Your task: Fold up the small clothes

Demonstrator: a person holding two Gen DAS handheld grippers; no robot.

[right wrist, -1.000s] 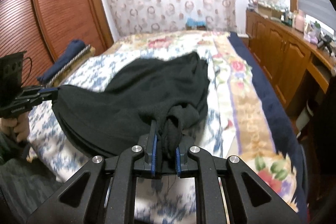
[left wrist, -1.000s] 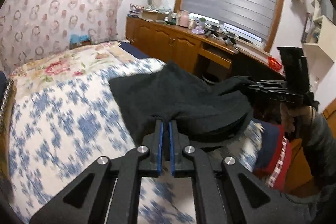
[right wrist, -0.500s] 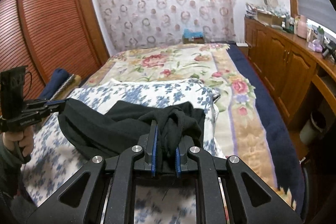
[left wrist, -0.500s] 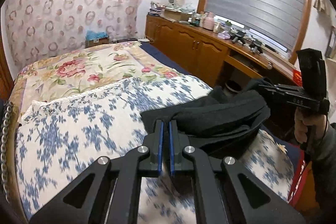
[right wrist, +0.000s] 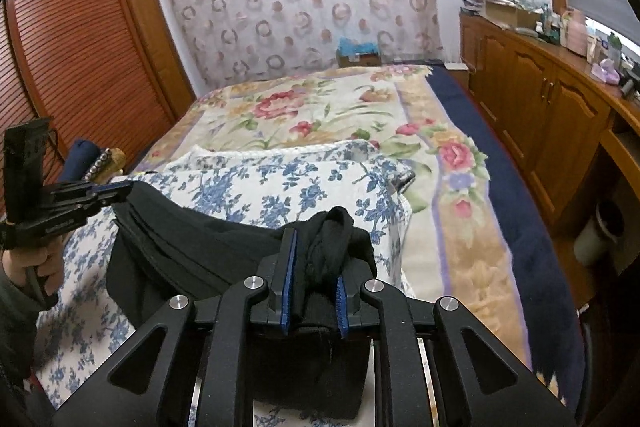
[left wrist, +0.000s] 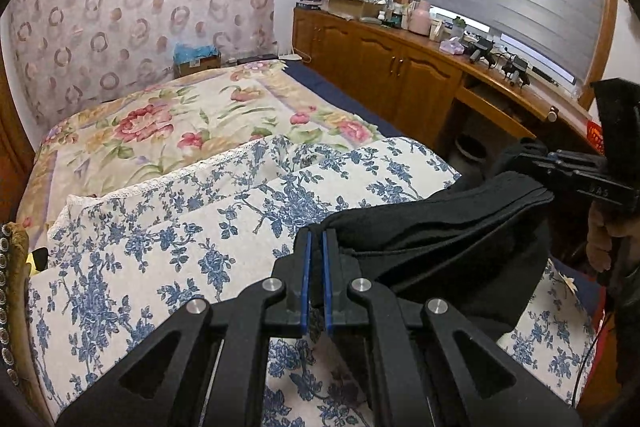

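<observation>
A black garment (left wrist: 432, 227) hangs stretched between my two grippers above the near end of the bed. My left gripper (left wrist: 316, 243) is shut on one edge of it; it also shows at the left of the right wrist view (right wrist: 116, 193). My right gripper (right wrist: 316, 267) is shut on a bunched corner of the black garment (right wrist: 188, 247); it also shows at the right of the left wrist view (left wrist: 536, 167). The cloth sags in folds between them, and its lower part rests near the blue-flowered quilt (left wrist: 168, 235).
The bed carries a rose-patterned blanket (right wrist: 320, 107) beyond the blue-flowered quilt (right wrist: 280, 183). A wooden cabinet (left wrist: 400, 75) with clutter on top runs along the right. A slatted wooden wardrobe (right wrist: 80, 47) stands at the left. A dark rolled item (right wrist: 80, 153) lies by it.
Both grippers have pulled the garment back toward the near end of the bed and lifted it; it now lies gathered in folds between them, uncovering most of the quilt.
</observation>
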